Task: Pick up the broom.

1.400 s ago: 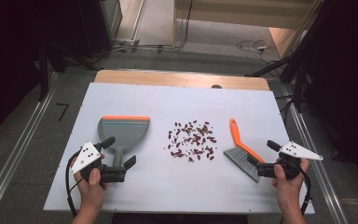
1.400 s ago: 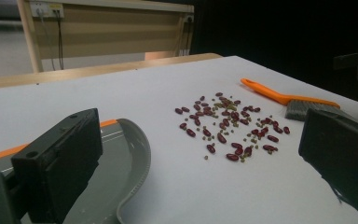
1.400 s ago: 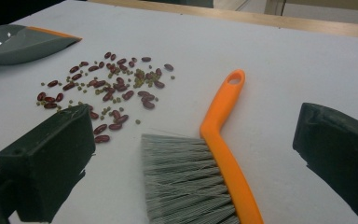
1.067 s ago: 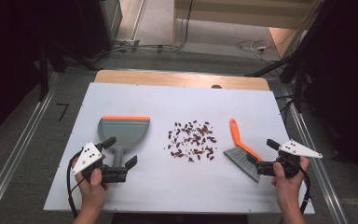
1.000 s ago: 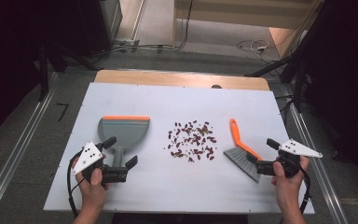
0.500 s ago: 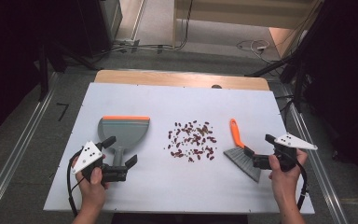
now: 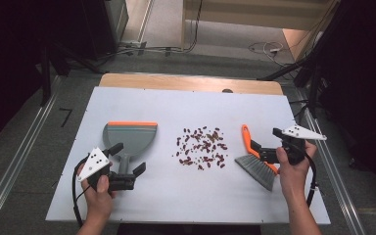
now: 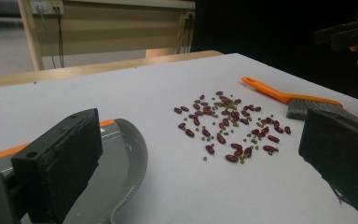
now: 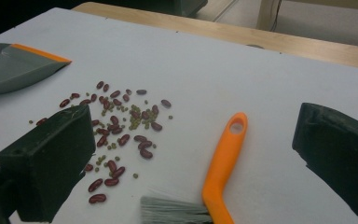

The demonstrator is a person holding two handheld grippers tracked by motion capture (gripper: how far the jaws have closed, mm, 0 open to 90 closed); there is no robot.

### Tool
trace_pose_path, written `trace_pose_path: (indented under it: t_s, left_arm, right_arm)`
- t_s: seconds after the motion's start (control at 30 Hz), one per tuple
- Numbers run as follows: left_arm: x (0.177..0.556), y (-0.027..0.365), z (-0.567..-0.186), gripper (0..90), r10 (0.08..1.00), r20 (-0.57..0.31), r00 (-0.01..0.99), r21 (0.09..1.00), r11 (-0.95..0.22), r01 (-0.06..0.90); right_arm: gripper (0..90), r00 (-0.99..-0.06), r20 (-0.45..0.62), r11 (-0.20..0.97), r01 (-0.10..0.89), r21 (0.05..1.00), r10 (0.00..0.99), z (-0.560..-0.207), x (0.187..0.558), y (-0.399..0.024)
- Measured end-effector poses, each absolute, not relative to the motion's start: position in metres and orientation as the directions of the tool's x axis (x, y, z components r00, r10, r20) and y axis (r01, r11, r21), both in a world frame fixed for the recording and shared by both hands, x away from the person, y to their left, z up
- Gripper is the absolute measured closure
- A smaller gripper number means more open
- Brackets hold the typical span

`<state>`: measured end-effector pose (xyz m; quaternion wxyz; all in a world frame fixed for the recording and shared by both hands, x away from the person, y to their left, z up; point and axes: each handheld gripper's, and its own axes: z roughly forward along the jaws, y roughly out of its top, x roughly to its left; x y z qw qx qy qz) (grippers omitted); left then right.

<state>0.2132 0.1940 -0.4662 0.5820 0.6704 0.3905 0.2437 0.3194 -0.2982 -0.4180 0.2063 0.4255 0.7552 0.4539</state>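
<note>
Brush [image 9: 221, 161] handle's hanging hole, right gripper view.

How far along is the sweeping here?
Barely begun. Done: nothing; the beans lie scattered on the table, and the dustpan looks empty. In hand: the open right gripper straddles the brush; the open left gripper straddles the dustpan's handle. Left: grasping both, then sweeping.

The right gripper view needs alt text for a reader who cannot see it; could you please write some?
An open right gripper hovers over the orange-handled brush lying on a white table, its jaws wide apart on either side of the handle. Left of the brush lie scattered red and green beans, and a grey dustpan sits at the far left.
</note>
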Motion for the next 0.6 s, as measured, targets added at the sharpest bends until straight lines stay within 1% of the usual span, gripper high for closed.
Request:
trace_pose_path:
  t_s: [0.17,0.2,0.23,0.3,0.33,0.37,0.43,0.53,0.6]
  left_arm:
    - [0.213,0.193,-0.466,0.0,0.806,-0.129,0.577,0.970,-0.017,0.242]
    - [0.213,0.193,-0.466,0.0,0.804,-0.127,0.581,0.970,-0.021,0.241]
    - [0.213,0.193,-0.466,0.0,0.804,-0.127,0.581,0.970,-0.021,0.241]
    - [0.214,0.192,-0.465,0.0,0.787,-0.163,0.595,0.969,0.013,0.247]
    - [0.214,0.192,-0.465,0.0,0.787,-0.163,0.595,0.969,0.013,0.247]
    - [0.212,0.191,-0.463,0.0,0.785,-0.154,0.600,0.971,0.008,0.239]
    - [0.212,0.191,-0.463,0.0,0.785,-0.151,0.601,0.971,0.004,0.238]
    - [0.211,0.190,-0.465,0.0,0.788,-0.133,0.602,0.970,-0.020,0.242]
    - [0.212,0.190,-0.465,0.0,0.788,-0.136,0.601,0.970,-0.019,0.244]
  right_arm:
    - [0.0,-0.552,0.073,0.242,0.476,0.846,0.831,-0.416,0.332,-0.294]
    - [0.3,-0.545,0.075,0.242,0.487,0.839,0.835,-0.413,0.340,-0.293]
    - [3.2,-0.539,0.078,0.240,0.493,0.837,0.838,-0.413,0.343,-0.292]
    - [4.6,-0.527,0.094,0.229,0.514,0.826,0.845,-0.412,0.351,-0.291]
    - [4.7,-0.528,0.107,0.218,0.516,0.828,0.843,-0.413,0.354,-0.290]
    - [6.1,-0.537,0.118,0.223,0.528,0.819,0.835,-0.416,0.358,-0.289]
    - [12.2,-0.529,0.115,0.241,0.555,0.796,0.841,-0.419,0.364,-0.286]
    - [12.9,-0.516,0.135,0.239,0.592,0.770,0.846,-0.424,0.370,-0.283]
    - [20.8,-0.485,0.123,0.243,0.622,0.745,0.866,-0.427,0.373,-0.281]
